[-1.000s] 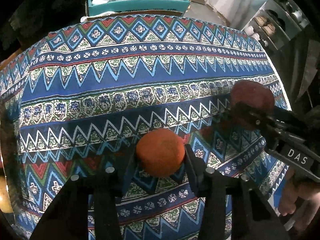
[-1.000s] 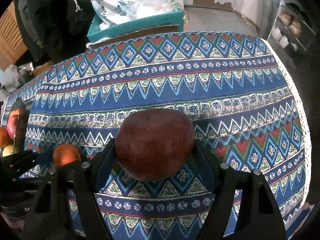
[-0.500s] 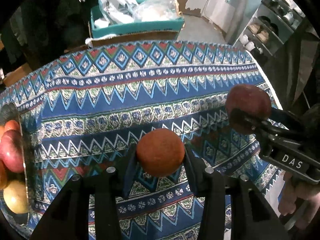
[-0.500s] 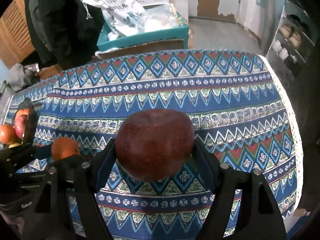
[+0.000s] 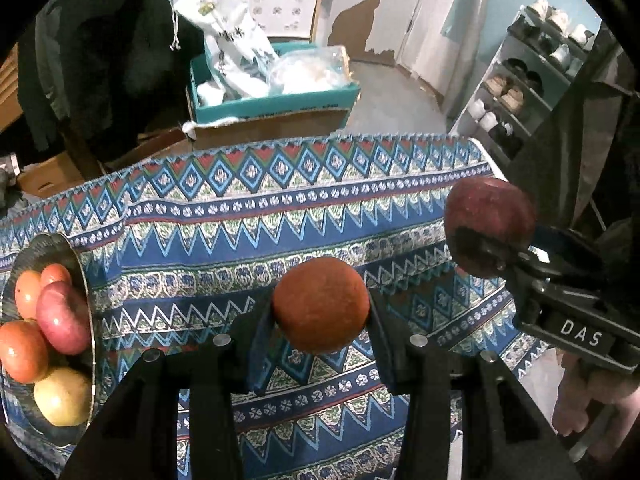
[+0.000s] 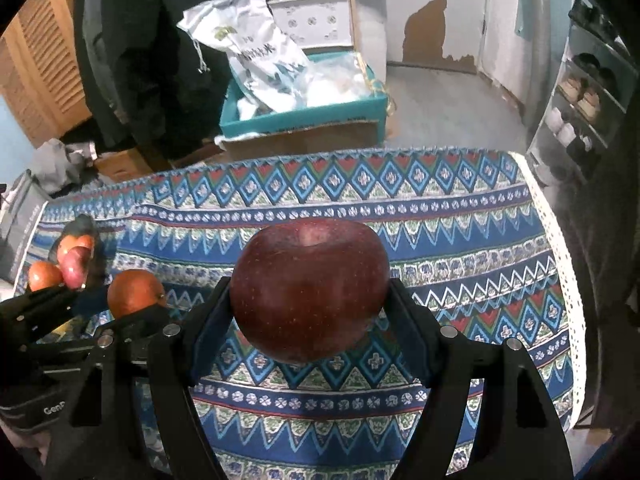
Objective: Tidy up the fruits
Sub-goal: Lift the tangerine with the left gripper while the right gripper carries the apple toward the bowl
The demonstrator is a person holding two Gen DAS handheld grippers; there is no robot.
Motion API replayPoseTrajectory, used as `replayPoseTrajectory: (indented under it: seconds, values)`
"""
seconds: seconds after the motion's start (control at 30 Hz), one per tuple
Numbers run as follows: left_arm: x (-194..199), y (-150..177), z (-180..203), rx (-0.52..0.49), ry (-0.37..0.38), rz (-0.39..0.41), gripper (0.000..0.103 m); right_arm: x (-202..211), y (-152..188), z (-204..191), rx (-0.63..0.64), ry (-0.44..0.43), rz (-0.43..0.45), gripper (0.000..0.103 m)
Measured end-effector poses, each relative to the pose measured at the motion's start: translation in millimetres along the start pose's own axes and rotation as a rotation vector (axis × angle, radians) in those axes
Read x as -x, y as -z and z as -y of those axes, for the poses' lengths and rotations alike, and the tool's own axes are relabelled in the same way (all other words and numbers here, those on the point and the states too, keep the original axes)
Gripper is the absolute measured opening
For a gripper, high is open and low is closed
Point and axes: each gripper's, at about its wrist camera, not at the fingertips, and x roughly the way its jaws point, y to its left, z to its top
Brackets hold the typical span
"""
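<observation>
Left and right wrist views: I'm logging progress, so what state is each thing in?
Left hand-held gripper: shut on orange.
Orange: held above cloth.
Right hand-held gripper: shut on red apple.
Red apple: held above cloth.
Bowl: holds several fruits.
Teal box: open, bags inside.

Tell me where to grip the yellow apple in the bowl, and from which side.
Take the yellow apple across its widest part, coming from above: the bowl wall flanks one side and red fruit crowds another. Both grippers already hold fruit, so one must unload first.
</observation>
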Motion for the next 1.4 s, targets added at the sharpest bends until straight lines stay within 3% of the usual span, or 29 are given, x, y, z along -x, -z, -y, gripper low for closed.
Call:
replayPoseTrajectory:
  seconds: [0.67,1.4]
  values:
    - [76,-12,-10,0.005,-0.016,0.154,0.046,65,-23,-37,0.077,-0.081,0.135,0.075]
    - [149,-4,-68,0.086,-0.055,0.273,0.045,100,-38,-106,0.173,-0.173,0.211,0.075]
